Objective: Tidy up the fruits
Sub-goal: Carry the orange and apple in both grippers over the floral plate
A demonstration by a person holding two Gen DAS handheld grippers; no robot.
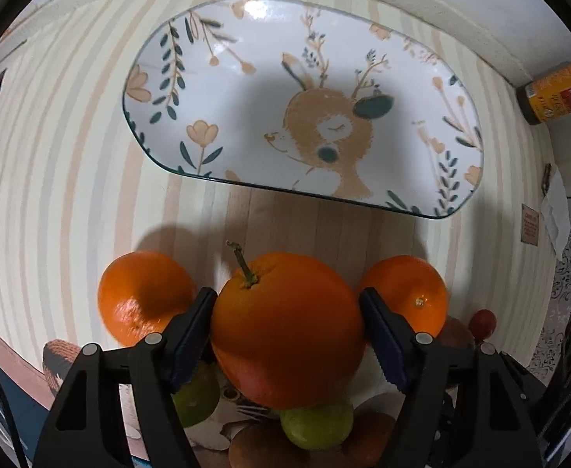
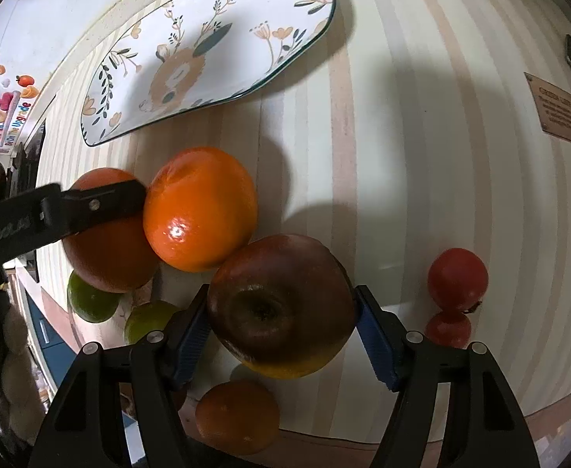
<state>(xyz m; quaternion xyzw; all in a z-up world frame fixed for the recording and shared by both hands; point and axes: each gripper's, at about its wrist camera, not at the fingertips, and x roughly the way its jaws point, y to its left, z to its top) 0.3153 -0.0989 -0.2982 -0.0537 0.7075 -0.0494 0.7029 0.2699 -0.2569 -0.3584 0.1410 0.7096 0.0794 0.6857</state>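
My left gripper (image 1: 287,323) is shut on a large orange with a stem (image 1: 285,331), held above the striped table. Two more oranges (image 1: 145,296) (image 1: 406,292) lie either side of it. Green limes (image 1: 316,425) sit below it. An empty deer-patterned plate (image 1: 246,89) lies ahead. My right gripper (image 2: 281,319) is shut on a dark red apple (image 2: 281,304). In the right wrist view an orange (image 2: 201,208) lies beside the apple, the left gripper's finger (image 2: 90,204) crosses another orange (image 2: 110,257), and the plate (image 2: 227,11) is at the far left.
Two small red fruits (image 2: 457,277) lie right of the apple. A small orange (image 2: 236,415) and limes (image 2: 90,300) sit near the table's front edge. A dark jar (image 1: 554,93) stands at the far right. A brown tag (image 2: 562,111) lies on the cloth.
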